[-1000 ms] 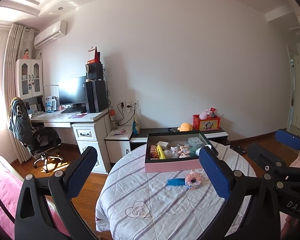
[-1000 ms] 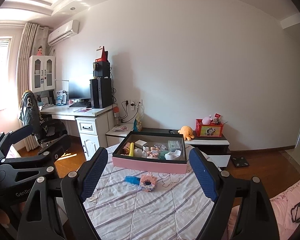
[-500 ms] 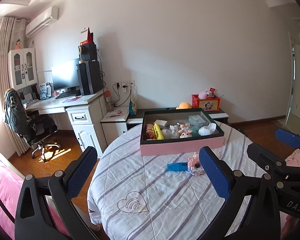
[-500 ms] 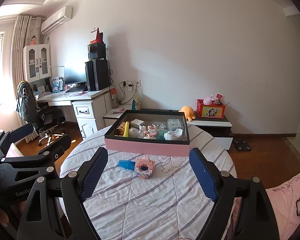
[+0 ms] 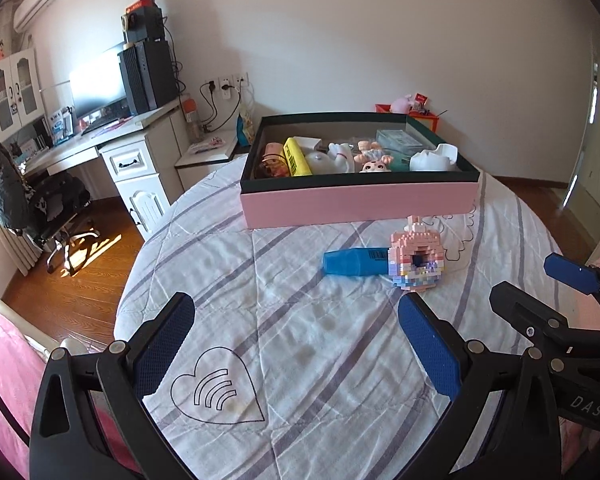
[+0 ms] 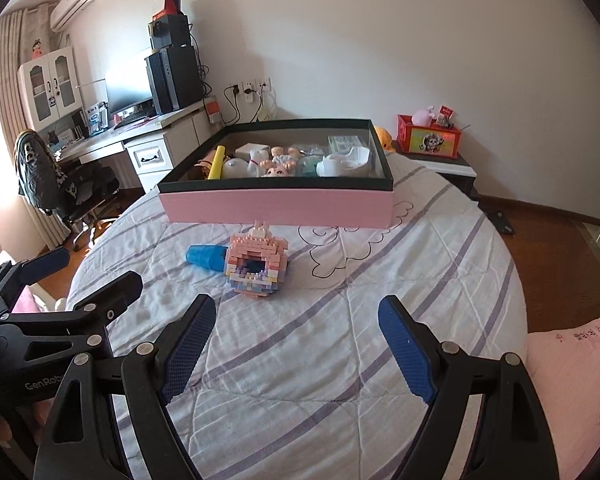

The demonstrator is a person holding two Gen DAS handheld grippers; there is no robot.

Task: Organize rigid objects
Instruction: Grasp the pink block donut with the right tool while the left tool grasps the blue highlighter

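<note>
A pink box with a dark rim [image 5: 358, 200] [image 6: 276, 206] stands on the round table, with a yellow marker, dolls and white pieces inside. In front of it lie a blue highlighter [image 5: 354, 262] [image 6: 206, 258] and a pink brick-built figure [image 5: 418, 262] [image 6: 256, 266], touching each other. My left gripper [image 5: 296, 344] is open and empty, above the cloth short of the highlighter. My right gripper [image 6: 296, 340] is open and empty, short of the brick figure. Each gripper shows in the other's view: the right one [image 5: 540, 296] and the left one [image 6: 88, 280].
The table carries a white striped quilted cloth [image 5: 300, 340]. A desk with monitor and computer tower [image 5: 140, 80] and an office chair [image 5: 40, 200] stand at the left. A low cabinet with a red box [image 6: 428, 140] stands behind the table. Pink bedding [image 6: 572, 380] lies at the right.
Both grippers have tilted down and moved closer to the table. The box, highlighter and brick figure now look larger and nearer. Both grippers stay open.
</note>
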